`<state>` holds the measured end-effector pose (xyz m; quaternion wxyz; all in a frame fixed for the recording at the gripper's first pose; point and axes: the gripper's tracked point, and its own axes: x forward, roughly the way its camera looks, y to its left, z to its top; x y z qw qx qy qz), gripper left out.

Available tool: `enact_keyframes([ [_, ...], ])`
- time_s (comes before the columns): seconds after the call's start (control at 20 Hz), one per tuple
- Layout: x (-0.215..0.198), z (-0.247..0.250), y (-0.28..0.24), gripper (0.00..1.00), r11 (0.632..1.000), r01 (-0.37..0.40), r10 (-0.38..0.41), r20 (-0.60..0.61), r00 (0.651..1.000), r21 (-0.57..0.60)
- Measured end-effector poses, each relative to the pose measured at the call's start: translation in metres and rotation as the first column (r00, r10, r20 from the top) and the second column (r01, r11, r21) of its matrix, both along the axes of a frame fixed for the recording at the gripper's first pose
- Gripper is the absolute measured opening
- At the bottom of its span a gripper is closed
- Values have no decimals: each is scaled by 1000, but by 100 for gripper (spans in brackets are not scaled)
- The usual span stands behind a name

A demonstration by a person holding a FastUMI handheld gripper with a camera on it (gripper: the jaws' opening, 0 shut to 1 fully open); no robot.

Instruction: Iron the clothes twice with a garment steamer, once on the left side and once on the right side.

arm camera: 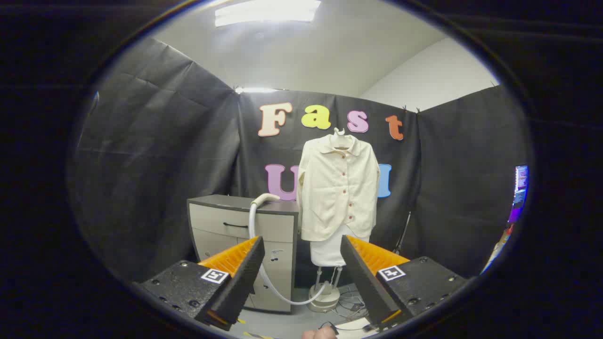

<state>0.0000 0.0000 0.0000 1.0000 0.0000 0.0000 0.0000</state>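
A cream button-up shirt (339, 188) hangs on a white hanger (340, 136) against the back wall, over a white mannequin form (330, 252) on a stand. The steamer head (264, 200) lies on top of a grey drawer cabinet (235, 221) left of the shirt. Its white hose (264, 278) loops down to the steamer base (324, 299) on the floor under the shirt. My gripper (301, 245) is open with nothing between its fingers. It stands well short of the shirt and the cabinet, both far beyond the fingertips.
Black cloth walls close the booth on the left, back and right. Cables (351, 308) lie on the floor by the steamer base. A lit screen (518, 193) shows at the far right. A fingertip (320, 333) of a person shows below the fingers.
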Motion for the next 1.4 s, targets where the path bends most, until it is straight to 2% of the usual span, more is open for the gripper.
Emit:
enact_keyframes([
  [0.45,2,4,-5,99,1000,18,-18,2,1000,20],
  [1.4,12,-1,1,99,1000,1,-1,-22,1000,0],
])
